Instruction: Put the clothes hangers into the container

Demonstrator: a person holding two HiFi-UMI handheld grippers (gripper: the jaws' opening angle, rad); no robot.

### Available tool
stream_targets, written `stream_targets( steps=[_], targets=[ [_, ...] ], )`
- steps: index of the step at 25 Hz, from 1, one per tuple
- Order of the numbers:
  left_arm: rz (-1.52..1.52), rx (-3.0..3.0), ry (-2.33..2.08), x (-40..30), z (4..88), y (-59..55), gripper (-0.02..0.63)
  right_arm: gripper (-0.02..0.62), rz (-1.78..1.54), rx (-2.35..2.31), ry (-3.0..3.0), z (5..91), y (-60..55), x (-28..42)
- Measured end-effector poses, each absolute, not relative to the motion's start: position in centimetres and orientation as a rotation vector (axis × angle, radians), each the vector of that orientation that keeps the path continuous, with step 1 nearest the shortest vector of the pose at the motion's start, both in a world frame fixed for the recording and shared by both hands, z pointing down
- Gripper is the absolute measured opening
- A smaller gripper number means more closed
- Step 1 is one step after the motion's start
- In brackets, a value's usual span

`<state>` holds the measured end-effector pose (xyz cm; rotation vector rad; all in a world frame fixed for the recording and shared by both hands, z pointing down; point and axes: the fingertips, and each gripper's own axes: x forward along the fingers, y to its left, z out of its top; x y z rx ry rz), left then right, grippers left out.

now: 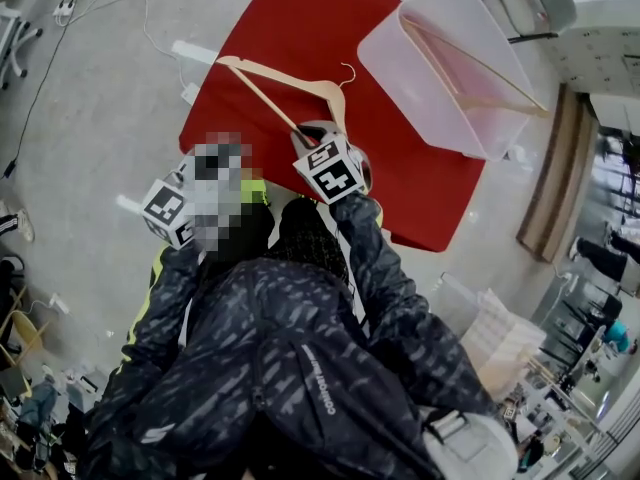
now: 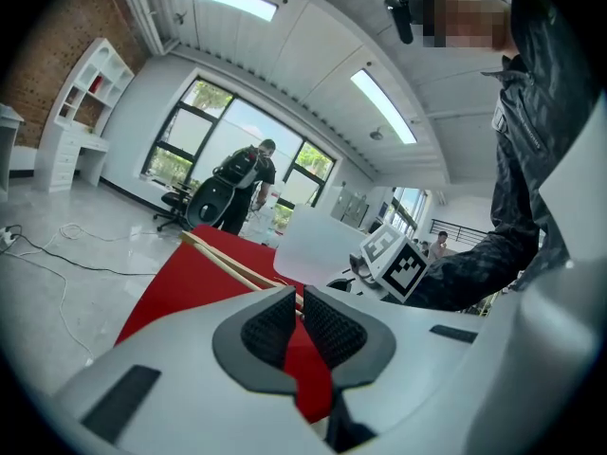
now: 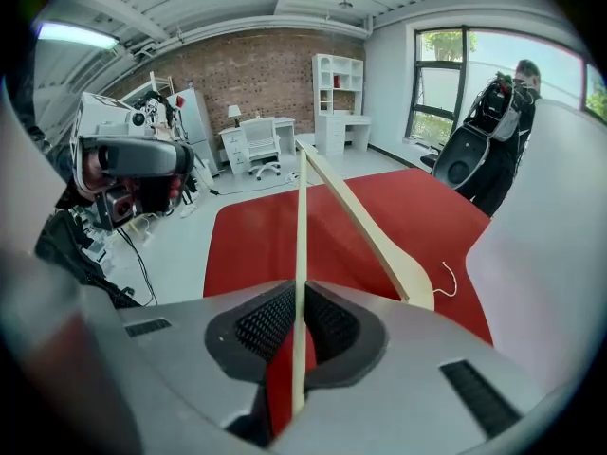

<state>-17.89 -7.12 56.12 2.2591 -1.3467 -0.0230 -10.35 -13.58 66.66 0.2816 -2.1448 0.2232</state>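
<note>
Closest to the camera is the person's dark patterned jacket, seen from above in the head view. At the left, the left gripper of grey plastic has its 2 black ribbed pads pressed together, and nothing is between them. More to the right, the right gripper is clamped on the thin lower bar of a pale wooden clothes hanger. This hanger has a triangle shape, with smooth flat shoulders and 1 small metal hook, and it reaches away from the jaws above the red rectangular mat which lies on the grey floor. If it touches the mat, I cannot tell. At the far right, at the edge of the mat, sits the translucent white plastic container, a deep box with rounded corners, near the hook of the held hanger. Through its wall a second wooden hanger shows inside. In total: 2 grippers, 2 hangers, 1 container, 1 mat.
</note>
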Motion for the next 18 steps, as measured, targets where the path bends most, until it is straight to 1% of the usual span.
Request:
stream_targets(
  steps=[6, 7, 8, 9, 10, 13, 18],
  targets=[
    [-0.030, 2.202, -1.228, -16.1, 59.6, -9.4, 0.019, 0.040, 0.252, 0.279, -2.164, 65.9, -13.1, -10.3],
    [-0.058, 2.179, -1.224, -16.0, 60.0, -10.1, 0.047, 0.040, 0.255, 0.279, -2.166, 65.7, -13.0, -10.3],
    [-0.091, 2.156, -1.222, -16.1, 60.3, -10.7, 0.107, 0.040, 0.256, 0.279, -2.168, 65.5, -12.9, -10.3],
    [-0.122, 2.132, -1.220, -16.2, 60.4, -11.4, 0.150, 0.040, 0.257, 0.280, -2.168, 65.3, -12.8, -10.3],
    [-0.149, 2.112, -1.220, -16.3, 60.6, -12.1, 0.168, 0.040, 0.258, 0.281, -2.169, 65.1, -12.7, -10.4],
    [-0.197, 2.076, -1.235, -16.3, 61.3, -14.2, 0.196, 0.040, 0.266, 0.277, -2.175, 65.1, -12.6, -10.3],
    [-0.193, 2.080, -1.249, -15.8, 62.1, -17.2, 0.199, 0.040, 0.277, 0.264, -2.183, 65.4, -12.9, -10.0]
  ],
)
